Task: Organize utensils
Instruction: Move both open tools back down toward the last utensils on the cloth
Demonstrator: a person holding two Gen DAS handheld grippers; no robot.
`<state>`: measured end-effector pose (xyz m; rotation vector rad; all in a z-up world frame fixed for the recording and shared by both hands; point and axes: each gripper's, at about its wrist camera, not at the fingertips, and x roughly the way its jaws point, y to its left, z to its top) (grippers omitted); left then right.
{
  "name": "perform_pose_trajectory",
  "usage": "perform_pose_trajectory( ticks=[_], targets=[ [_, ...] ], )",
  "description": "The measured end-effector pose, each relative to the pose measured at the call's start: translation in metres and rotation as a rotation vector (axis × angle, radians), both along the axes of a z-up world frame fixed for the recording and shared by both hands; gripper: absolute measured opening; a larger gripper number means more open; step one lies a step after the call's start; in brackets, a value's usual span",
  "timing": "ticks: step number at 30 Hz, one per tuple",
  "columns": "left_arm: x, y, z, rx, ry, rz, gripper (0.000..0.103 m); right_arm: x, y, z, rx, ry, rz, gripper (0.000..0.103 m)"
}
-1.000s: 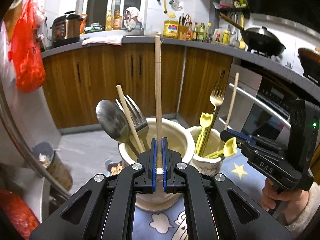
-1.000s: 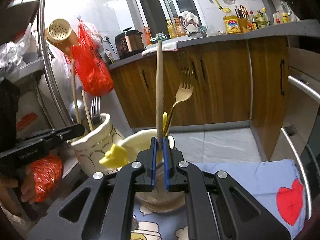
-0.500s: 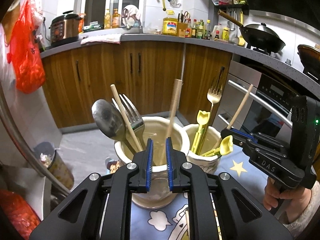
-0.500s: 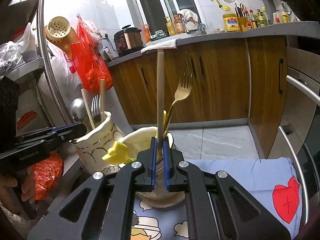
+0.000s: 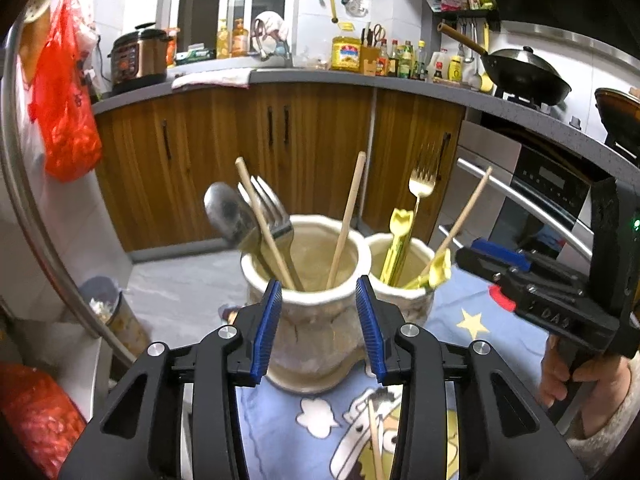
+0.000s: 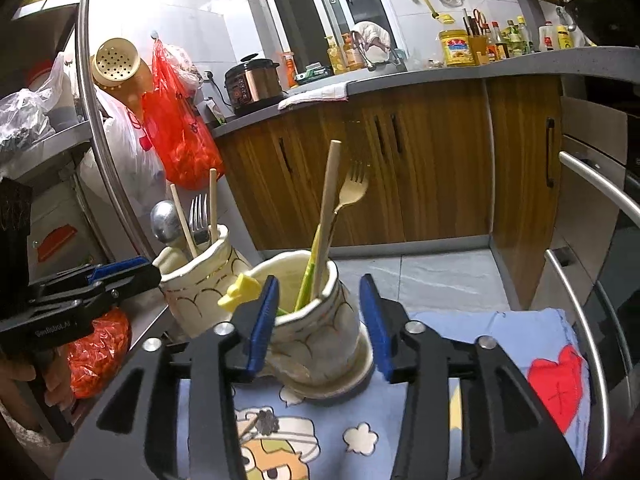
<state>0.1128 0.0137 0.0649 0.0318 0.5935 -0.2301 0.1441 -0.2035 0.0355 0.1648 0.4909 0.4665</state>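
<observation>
Two cream ceramic holders stand side by side on a blue cartoon cloth [image 5: 280,428]. The left holder [image 5: 316,320] holds a steel spoon [image 5: 226,212], a steel fork [image 5: 268,212] and two wooden chopsticks [image 5: 346,224]. My left gripper [image 5: 318,312] is open and empty, its jaws on either side of this holder. The right holder [image 6: 320,320] holds a gold fork [image 6: 352,192], yellow plastic utensils [image 6: 240,290] and one chopstick [image 6: 326,204]. My right gripper [image 6: 318,320] is open and empty around that holder. Another chopstick [image 5: 374,440] lies on the cloth.
Wooden kitchen cabinets [image 5: 280,152] and a tiled floor lie beyond the table edge. An oven with steel handles [image 5: 532,204] stands to the right. A red bag [image 5: 60,112] hangs at the left by a metal rack. The cloth also shows in the right wrist view [image 6: 520,336].
Both grippers were shut on upright chopsticks a second ago. The left opened first, then the right; both chopsticks now lean in the holders and the jaws stand wide.
</observation>
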Motion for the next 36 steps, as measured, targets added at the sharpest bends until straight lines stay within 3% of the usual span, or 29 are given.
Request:
perform_pose_trajectory(
  ticks=[2, 8, 10, 17, 23, 29, 36],
  targets=[
    [-0.006, 0.002, -0.004, 0.004, 0.013, 0.008, 0.04, -0.008, -0.004, 0.001, -0.003, 0.001, -0.005, 0.063],
    [-0.024, 0.008, -0.025, 0.023, 0.068, 0.033, 0.042, -0.034, -0.017, -0.002, -0.03, 0.01, -0.018, 0.079],
    [-0.032, 0.011, -0.034, 0.028, 0.089, 0.046, 0.058, -0.041, -0.02, -0.007, -0.043, 0.028, -0.021, 0.083],
    [-0.052, 0.021, -0.07, 0.025, 0.184, 0.067, 0.065, -0.064, -0.026, -0.032, -0.102, 0.096, -0.035, 0.096],
    [-0.069, 0.019, -0.094, 0.016, 0.268, 0.061, 0.069, -0.076, -0.026, -0.056, -0.129, 0.17, -0.029, 0.097],
    [-0.088, 0.007, -0.103, 0.009, 0.299, 0.029, 0.069, -0.087, -0.017, -0.07, -0.151, 0.202, 0.003, 0.097],
    [-0.102, -0.025, -0.109, 0.048, 0.318, -0.06, 0.057, -0.093, -0.014, -0.073, -0.157, 0.212, 0.024, 0.097]
  ],
)
